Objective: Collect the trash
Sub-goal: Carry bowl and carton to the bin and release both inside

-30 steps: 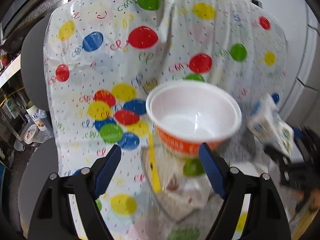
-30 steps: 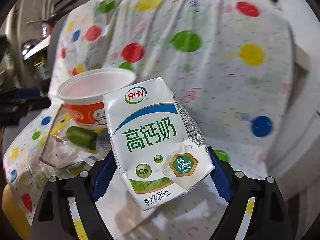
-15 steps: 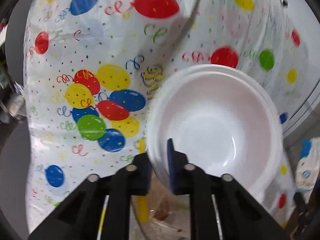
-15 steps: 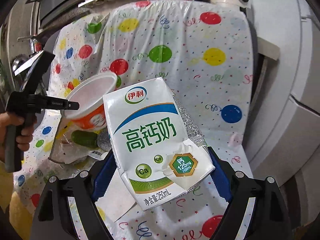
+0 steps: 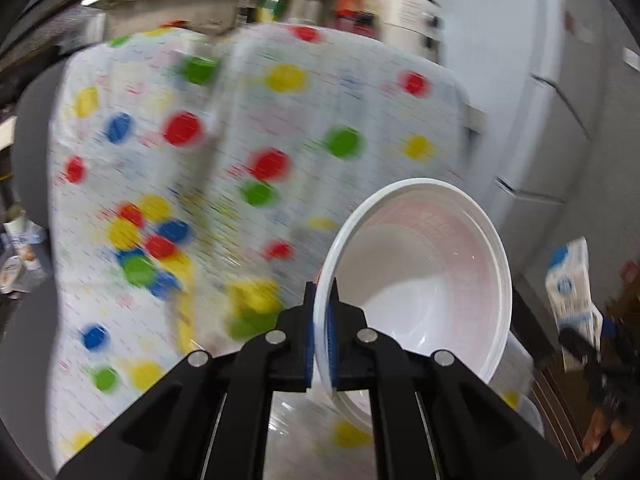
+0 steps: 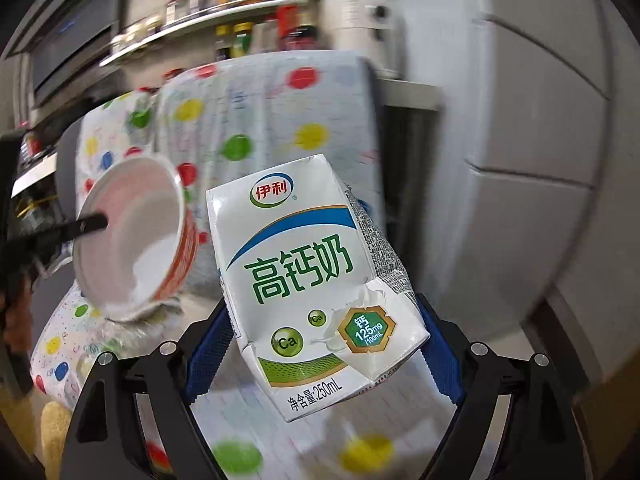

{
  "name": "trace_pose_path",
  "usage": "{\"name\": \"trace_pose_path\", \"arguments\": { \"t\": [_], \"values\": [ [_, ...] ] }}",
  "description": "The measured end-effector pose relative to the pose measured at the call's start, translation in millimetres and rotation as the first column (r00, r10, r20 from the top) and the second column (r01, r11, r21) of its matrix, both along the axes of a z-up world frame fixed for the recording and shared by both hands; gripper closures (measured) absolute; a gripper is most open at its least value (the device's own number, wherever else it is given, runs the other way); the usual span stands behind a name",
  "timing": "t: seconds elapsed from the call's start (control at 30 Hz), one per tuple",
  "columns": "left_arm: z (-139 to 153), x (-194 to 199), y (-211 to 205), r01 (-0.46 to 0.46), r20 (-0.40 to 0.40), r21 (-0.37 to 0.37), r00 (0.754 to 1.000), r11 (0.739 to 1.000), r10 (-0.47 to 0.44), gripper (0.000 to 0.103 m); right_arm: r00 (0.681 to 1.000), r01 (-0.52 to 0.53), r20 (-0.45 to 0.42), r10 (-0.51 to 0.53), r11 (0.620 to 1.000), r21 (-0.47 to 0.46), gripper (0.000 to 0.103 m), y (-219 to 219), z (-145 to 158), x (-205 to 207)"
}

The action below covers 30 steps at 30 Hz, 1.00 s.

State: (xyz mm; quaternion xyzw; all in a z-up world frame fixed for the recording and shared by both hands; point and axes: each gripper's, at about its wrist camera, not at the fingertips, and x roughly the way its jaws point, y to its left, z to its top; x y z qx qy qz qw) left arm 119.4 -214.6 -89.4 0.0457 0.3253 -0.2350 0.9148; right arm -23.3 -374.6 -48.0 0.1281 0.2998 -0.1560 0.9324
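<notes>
Behind everything hangs a white plastic sheet printed with coloured balloons (image 5: 280, 128), draped over a chair or table, with a shelf of jars and bottles (image 6: 240, 12) above it and pale cabinet doors (image 6: 540, 120) to the right — both views are smeared by motion.

Pinched on its rim between the left gripper (image 5: 320, 320) fingers is a white disposable bowl with an orange printed outside (image 5: 420, 280); one blue pad sits inside the wall and one outside, the jaws nearly together. It is tipped on its side, off the sheet, and looks empty.

Clamped across its sides by the right gripper (image 6: 324, 344) is a white, blue and green milk carton, dented near its lower corner (image 6: 316, 276), also held clear of the surface.

Both items seem to be in transit, presumably toward some bin that neither view shows. To carry them well: keep the rim pinch firm but not crushing, since thin plastic flexes and the bowl could pivot about so small a hold; keep its mouth away from the carton — the two are near each other in the right view.

Count: one bowl, one carton, two grippers. Some crumpled clear wrapping (image 6: 120, 332) lies on the sheet below the bowl; how many pieces, I cannot tell.
</notes>
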Motion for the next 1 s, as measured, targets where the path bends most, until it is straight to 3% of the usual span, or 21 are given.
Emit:
{"name": "trace_pose_path", "arguments": {
  "t": [0.17, 0.27, 0.37, 0.5, 0.63, 0.77, 0.8, 0.83, 0.9, 1.0],
  "values": [
    [-38.5, -67.7, -44.9, 0.193, -0.041, -0.029, 0.980, 0.981, -0.195, 0.100, 0.978, 0.193, -0.079, -0.193, 0.981, -0.014, 0.018, -19.4, -18.7, -95.5],
    [-62.0, -111.7, -79.1, 0.300, -0.034, 0.013, 0.953, 0.954, -0.300, 0.100, 0.942, 0.319, -0.115, -0.316, 0.948, 0.005, 0.018, -29.7, -36.1, -155.1],
    [-91.1, -145.6, -112.6, 0.396, -0.094, 0.042, 0.916, 0.917, -0.391, 0.100, 0.901, 0.409, -0.169, -0.400, 0.913, 0.015, 0.018, -38.1, -56.0, -196.5],
    [-130.2, -179.6, -156.6, 0.477, -0.157, 0.115, 0.875, 0.871, -0.458, 0.100, 0.859, 0.485, -0.224, -0.461, 0.872, 0.063, 0.018, -52.7, -85.8, -230.7],
    [-162.5, -192.9, -198.9, 0.532, -0.205, 0.188, 0.843, 0.826, -0.497, 0.100, 0.843, 0.520, -0.227, -0.488, 0.846, 0.114, 0.018, -72.8, -101.4, -237.9],
    [-181.8, -197.2, -233.8, 0.575, -0.220, 0.220, 0.816, 0.788, -0.534, 0.099, 0.823, 0.551, -0.230, -0.519, 0.829, 0.099, 0.018, -88.9, -111.2, -240.0],
    [-189.8, -197.3, -246.0, 0.588, -0.236, 0.233, 0.807, 0.774, -0.542, 0.091, 0.821, 0.555, -0.232, -0.521, 0.825, 0.111, 0.018, -93.2, -114.3, -240.4],
    [-194.8, -197.4, -252.9, 0.594, -0.249, 0.236, 0.802, 0.769, -0.544, 0.073, 0.820, 0.559, -0.238, -0.521, 0.819, 0.130, 0.018, -98.7, -120.1, -240.4],
    [-198.1, -198.7, -259.6, 0.592, -0.239, 0.226, 0.804, 0.774, -0.545, 0.047, 0.817, 0.559, -0.258, -0.515, 0.818, 0.138, 0.018, -104.7, -131.7, -236.1],
    [-199.0, -197.1, -265.6, 0.598, -0.229, 0.238, 0.801, 0.766, -0.554, 0.047, 0.822, 0.549, -0.287, -0.491, 0.816, 0.179, 0.016, -114.9, -151.8, -227.9]
  ]
}}
